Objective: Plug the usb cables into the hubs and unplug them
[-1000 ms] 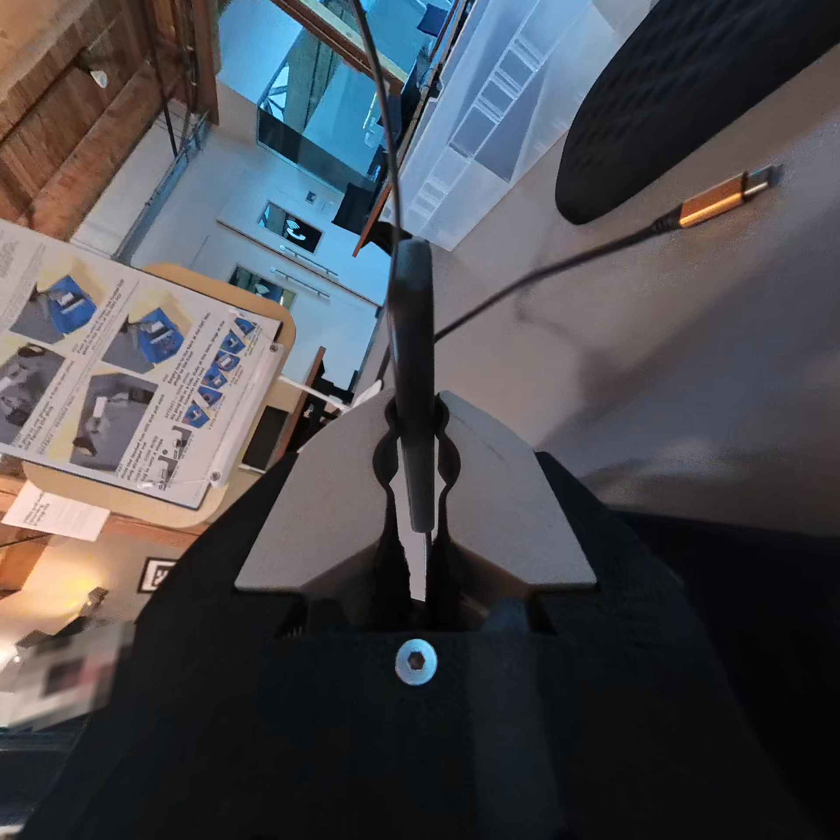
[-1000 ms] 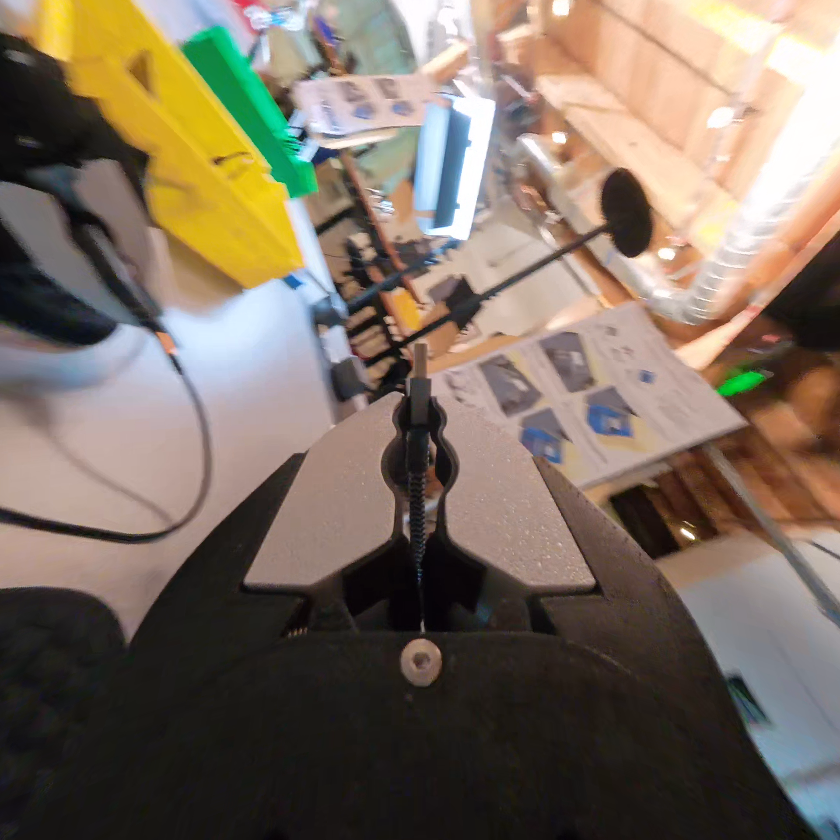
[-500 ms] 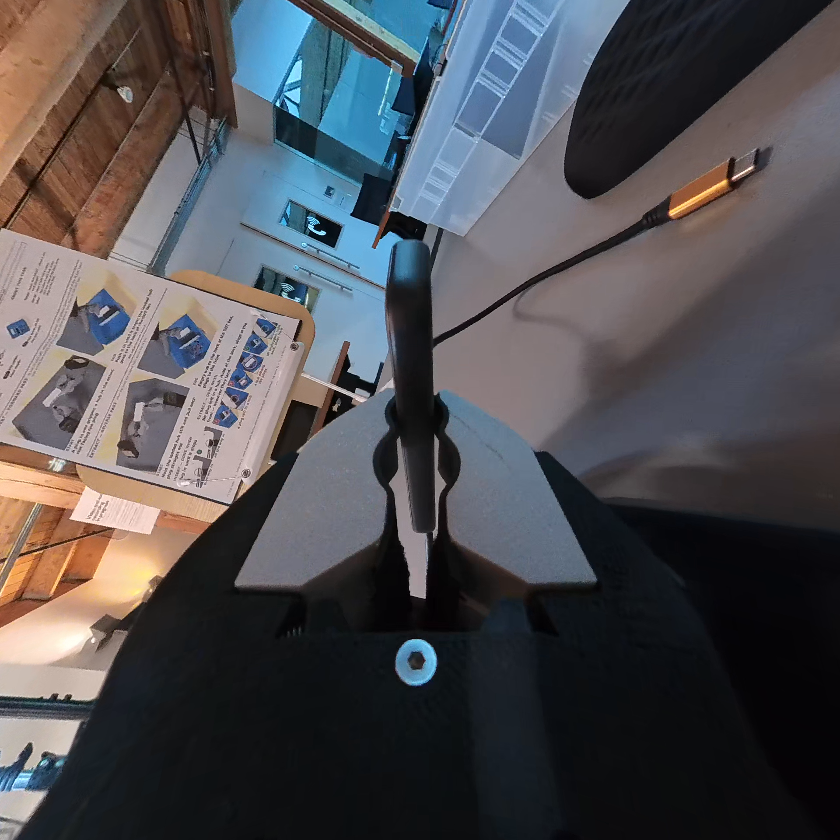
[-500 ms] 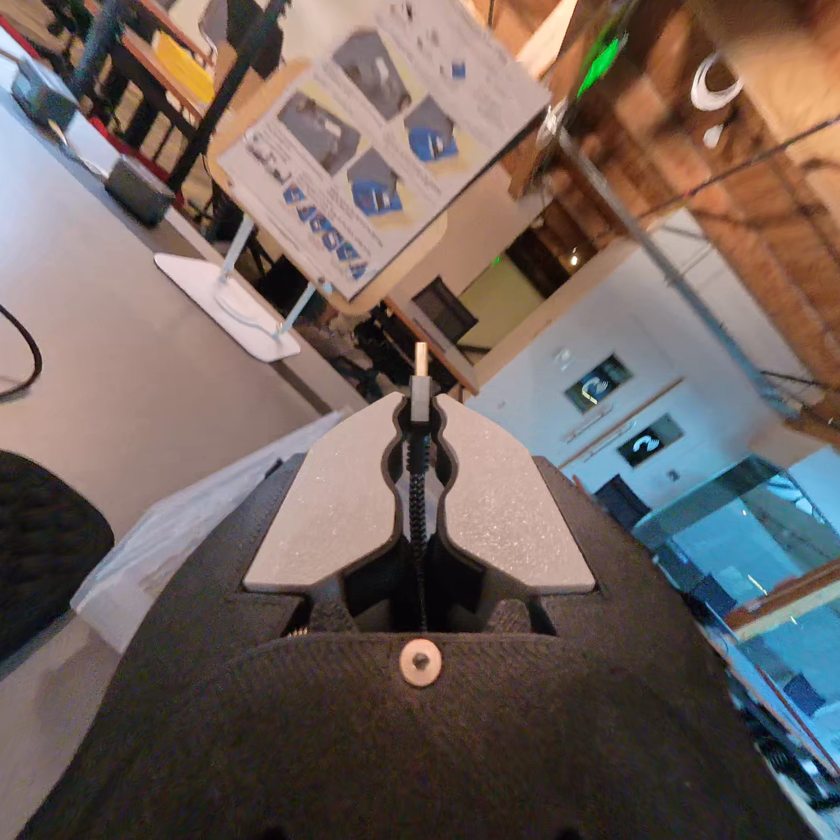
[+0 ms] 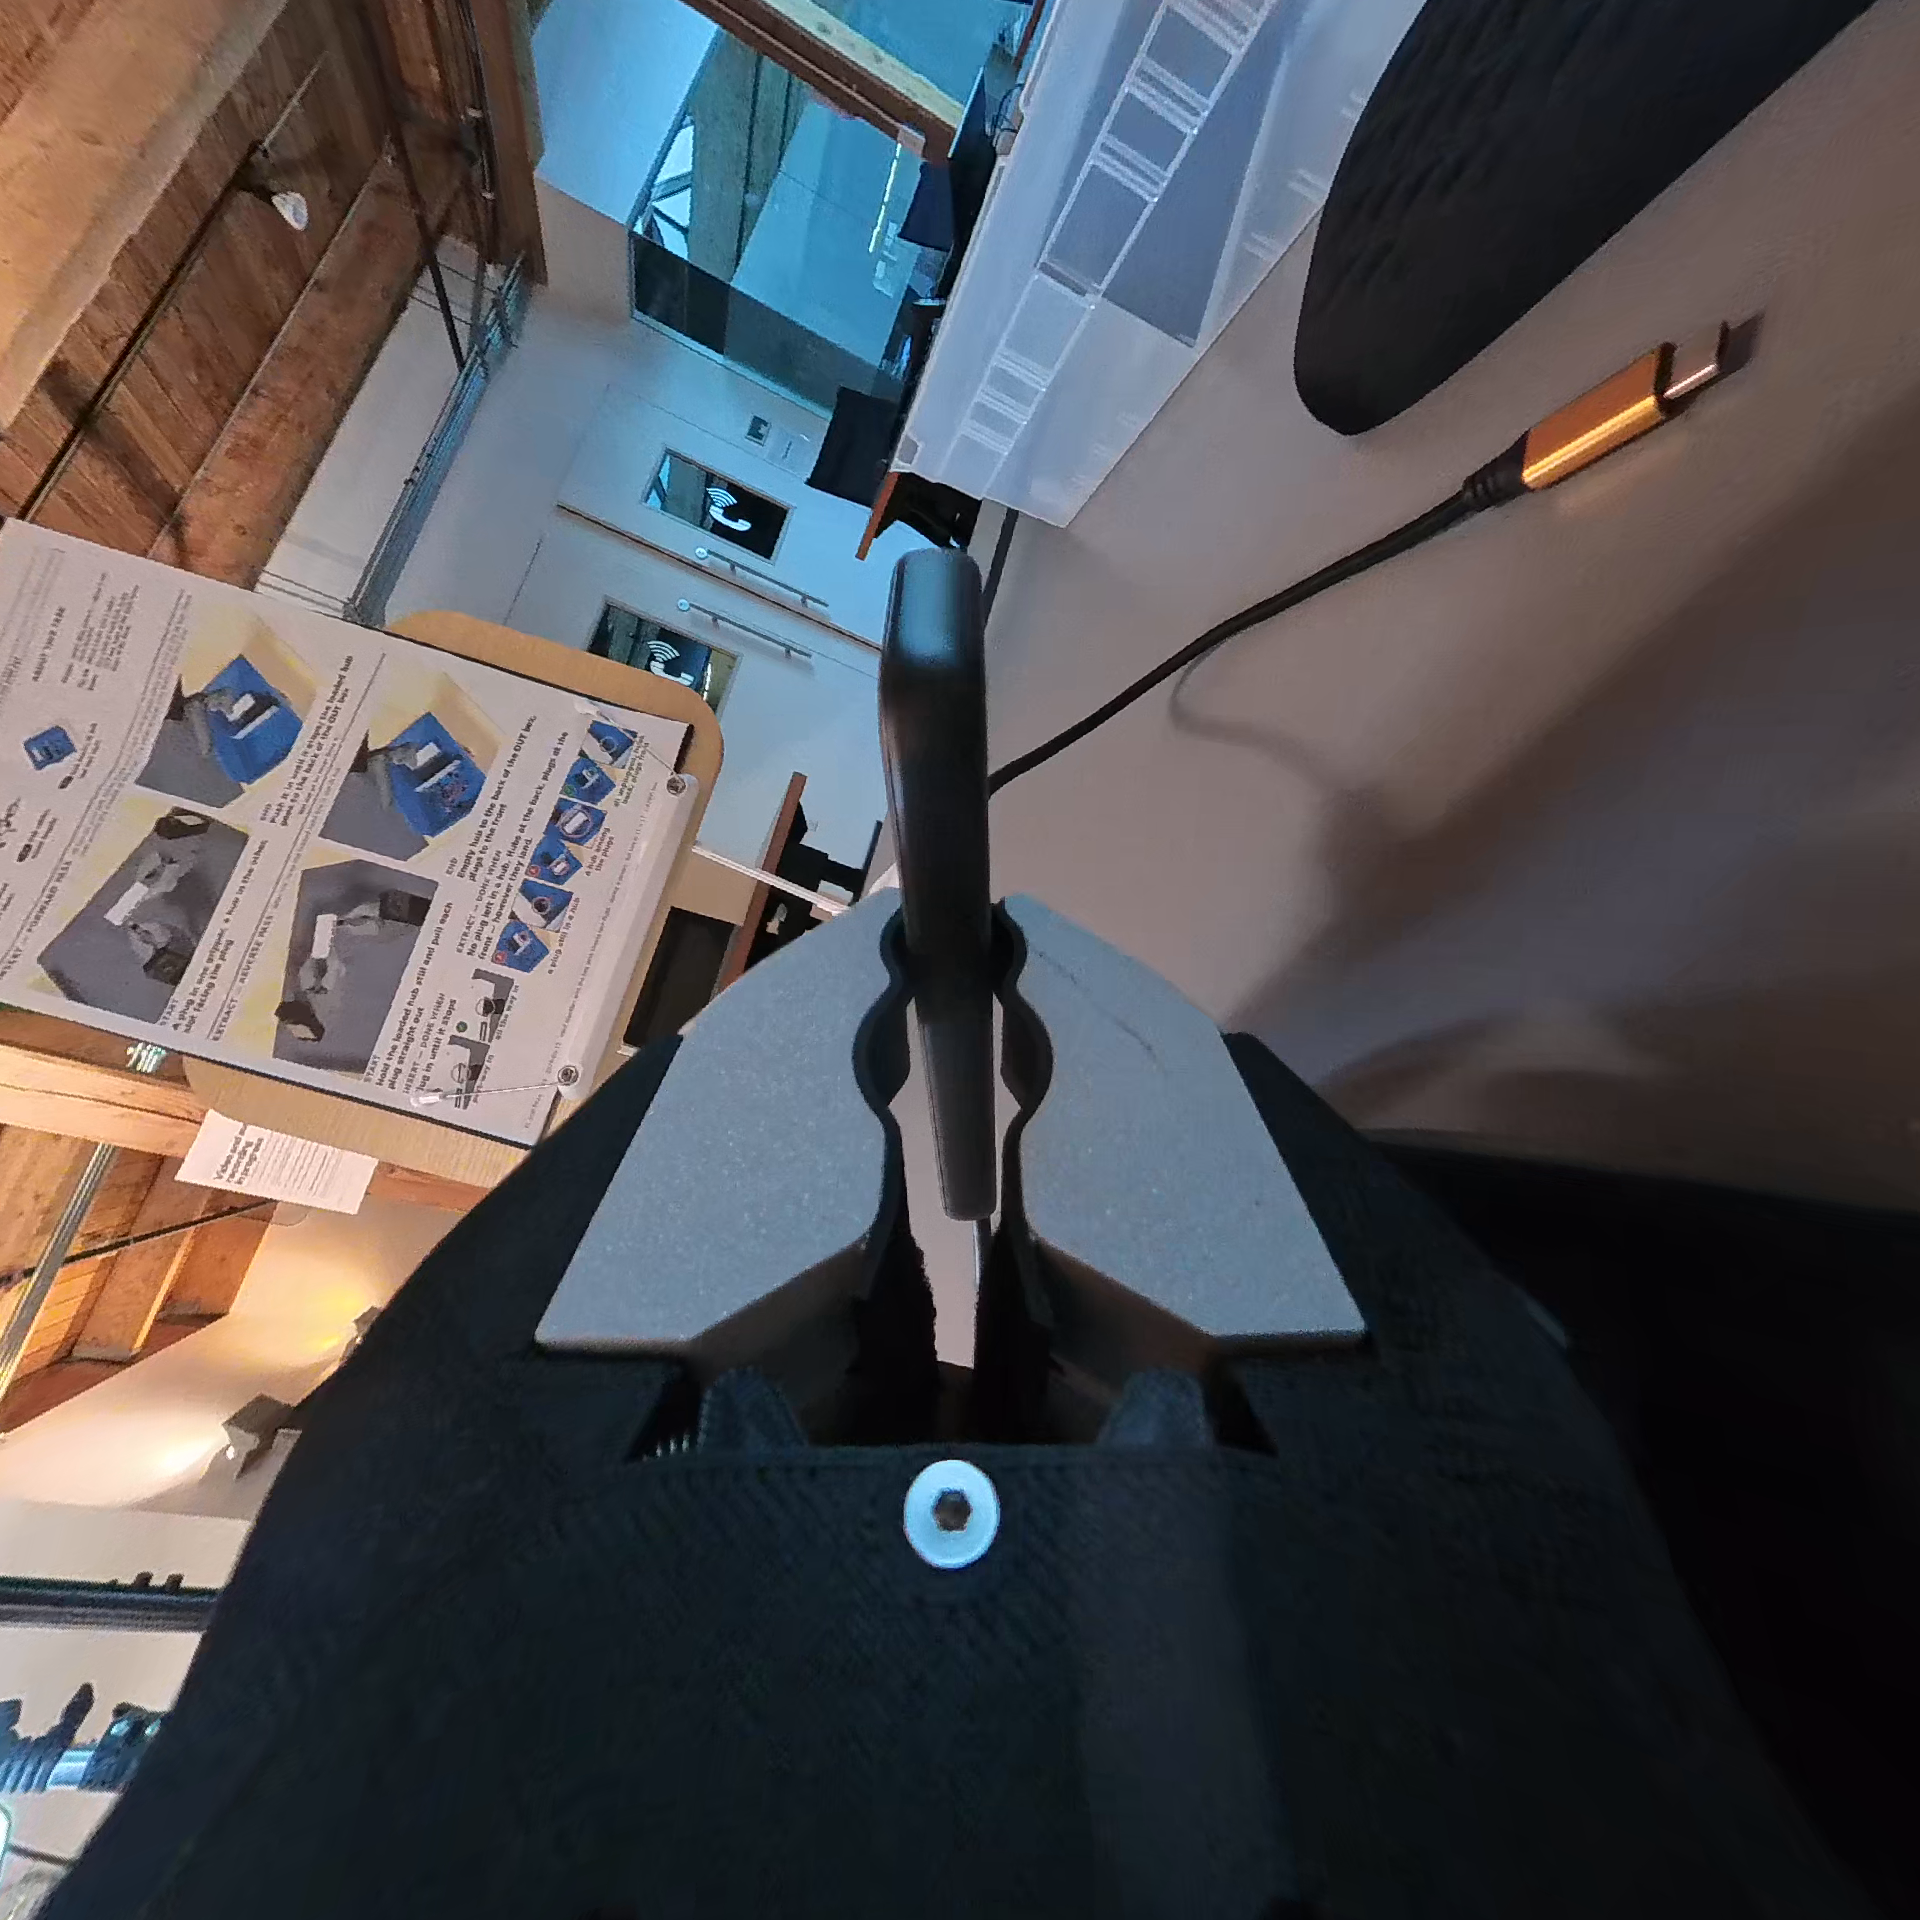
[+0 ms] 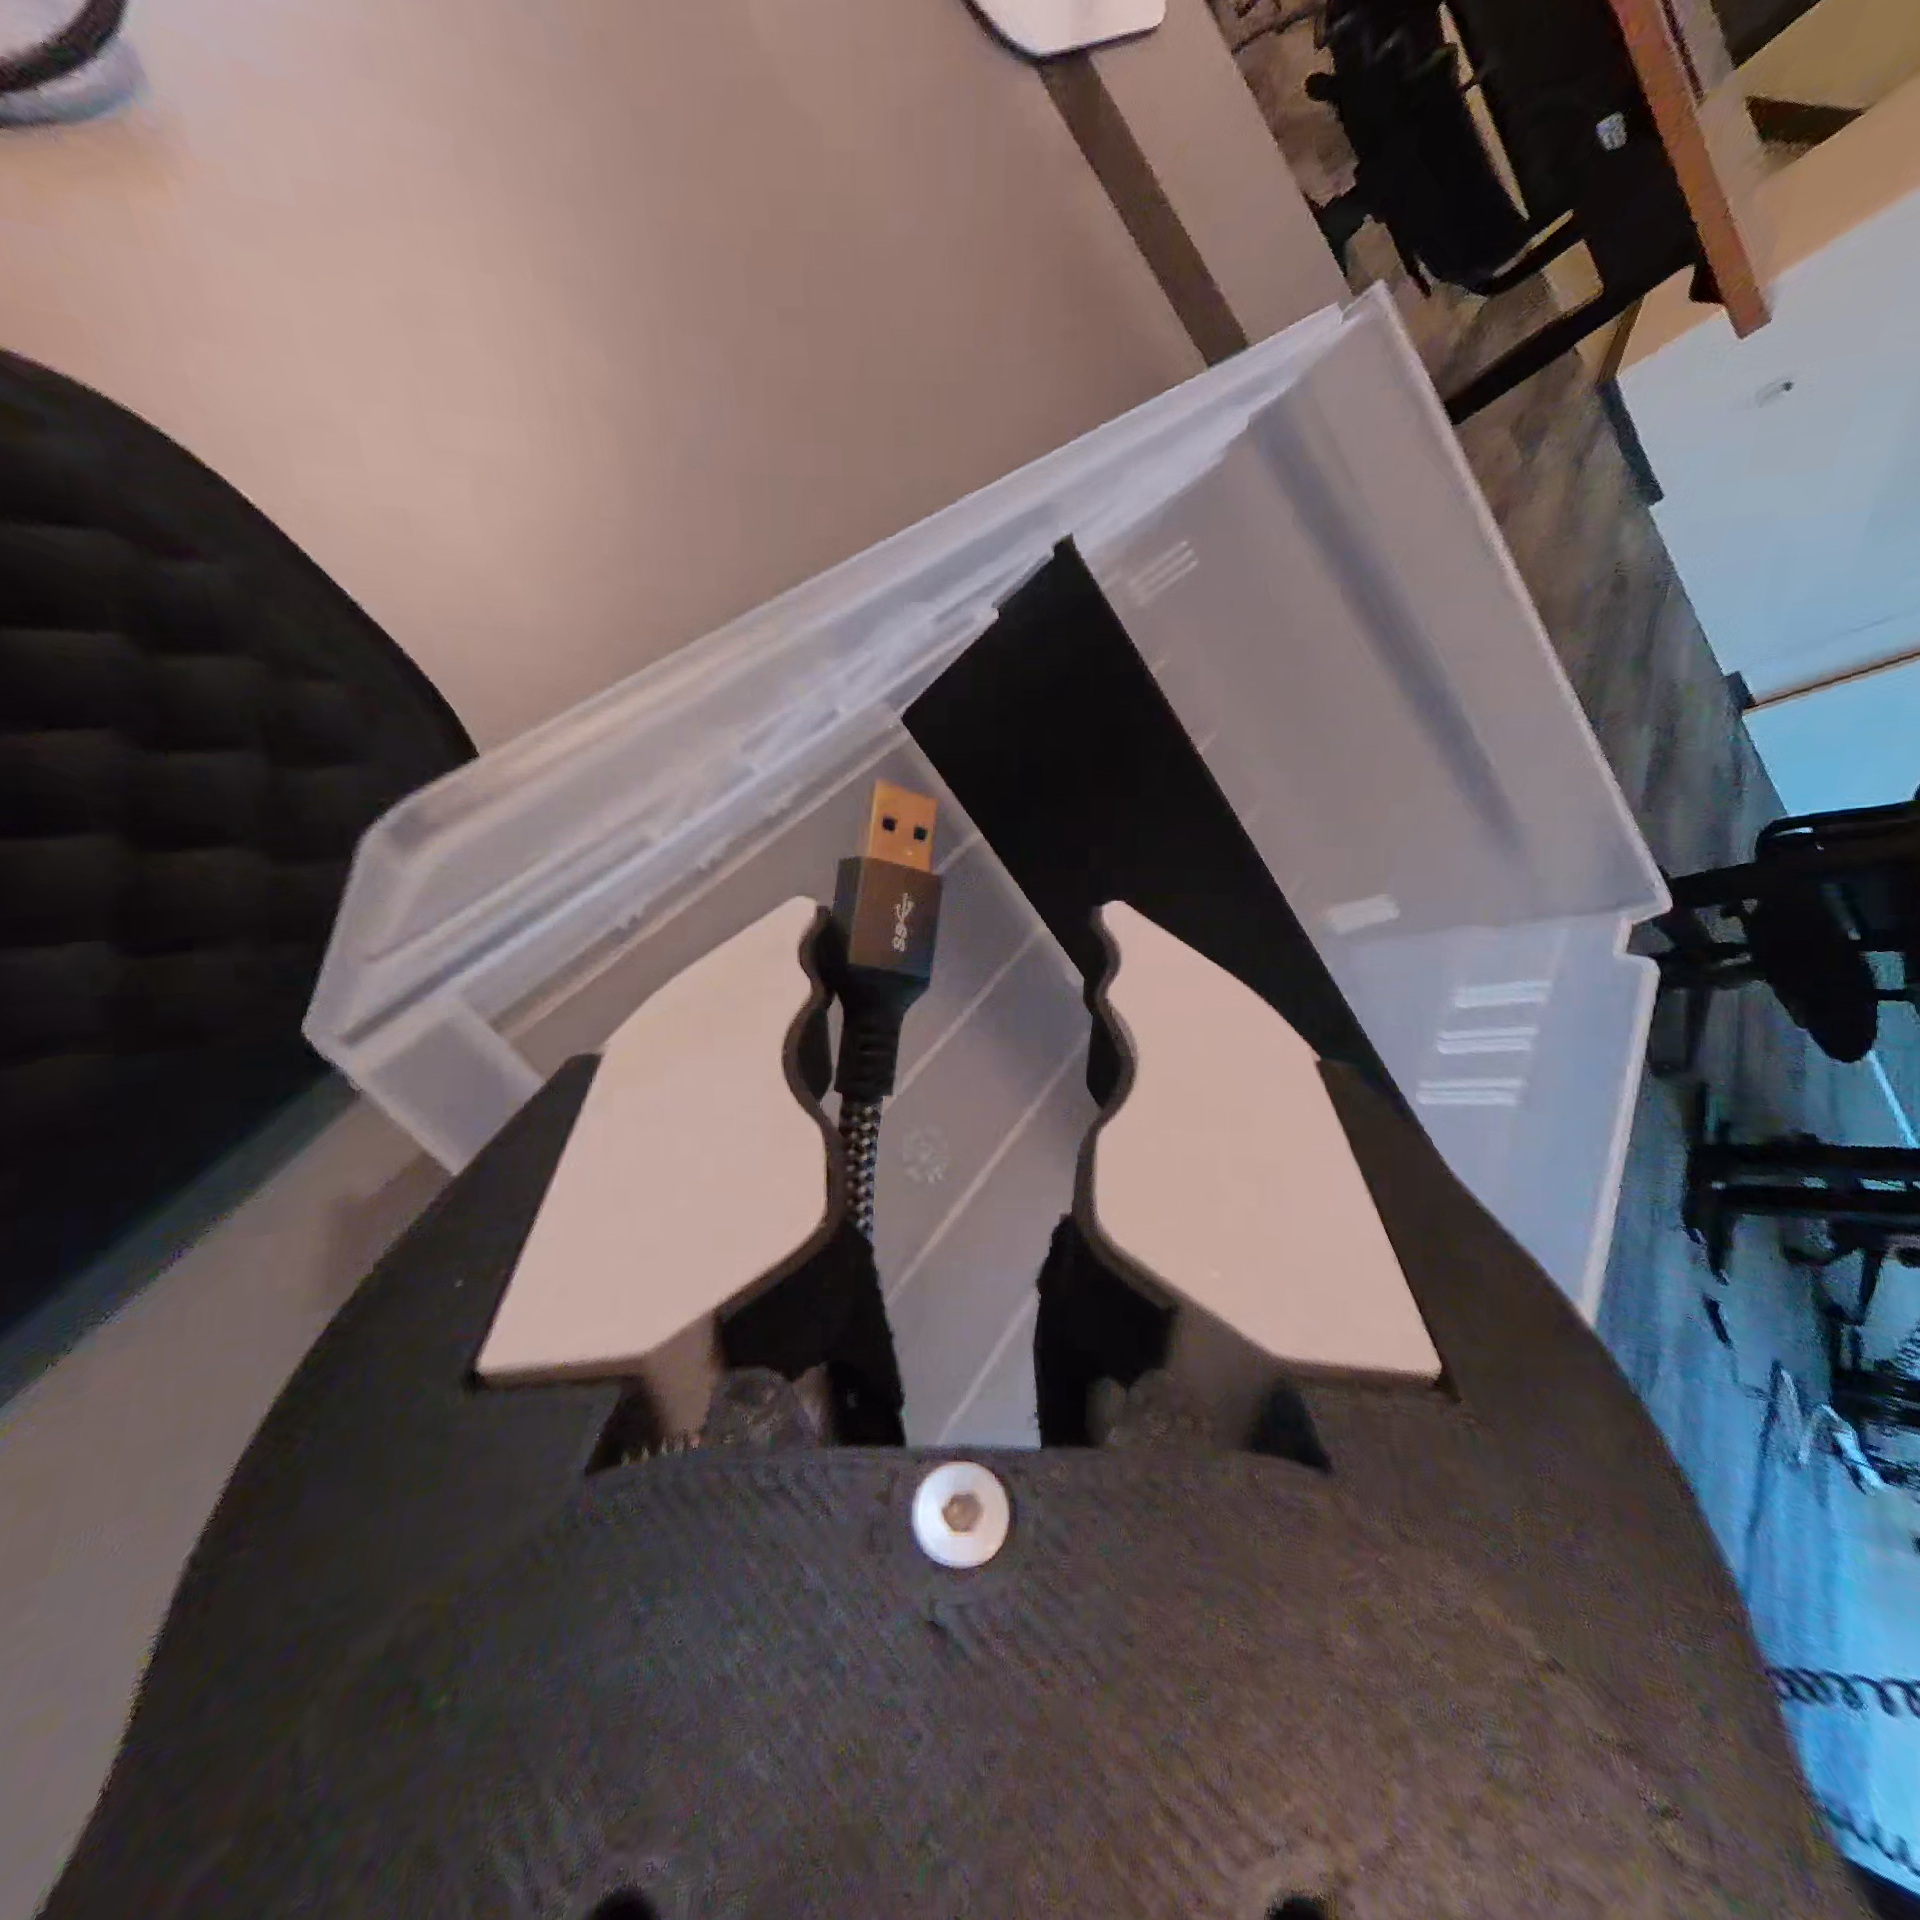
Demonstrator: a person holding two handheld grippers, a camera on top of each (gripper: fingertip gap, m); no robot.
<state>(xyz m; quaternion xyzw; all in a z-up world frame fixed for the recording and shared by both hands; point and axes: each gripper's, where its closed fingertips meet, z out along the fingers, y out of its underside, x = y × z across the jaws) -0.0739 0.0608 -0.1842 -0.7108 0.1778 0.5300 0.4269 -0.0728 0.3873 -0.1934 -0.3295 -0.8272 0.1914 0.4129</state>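
Note:
My left gripper (image 5: 948, 914) is shut on a thin black hub (image 5: 932, 727) and holds it edge-on above the grey table (image 5: 1558, 831). The hub's black cable ends in an orange plug (image 5: 1595, 421) lying on the table. My right gripper (image 6: 961, 920) is open, its jaws wide apart. A black USB plug with a gold tip (image 6: 894, 894) on a braided cable (image 6: 860, 1153) leans against the left finger and is not clamped. It hangs over a clear plastic bin (image 6: 1403, 727).
A black mat (image 6: 156, 779) lies on the table left of the bin and also shows in the left wrist view (image 5: 1558, 187). A black divider (image 6: 1091, 748) stands inside the bin. An instruction poster on a stand (image 5: 312, 862) is at the left. The table's edge runs past the bin. My hands' fingertips stand some 35 cm from each other.
My right gripper has swung from facing the room down over the clear bin and has opened; the plug now rests loose against the left finger. My left gripper still holds the hub, hardly moved.

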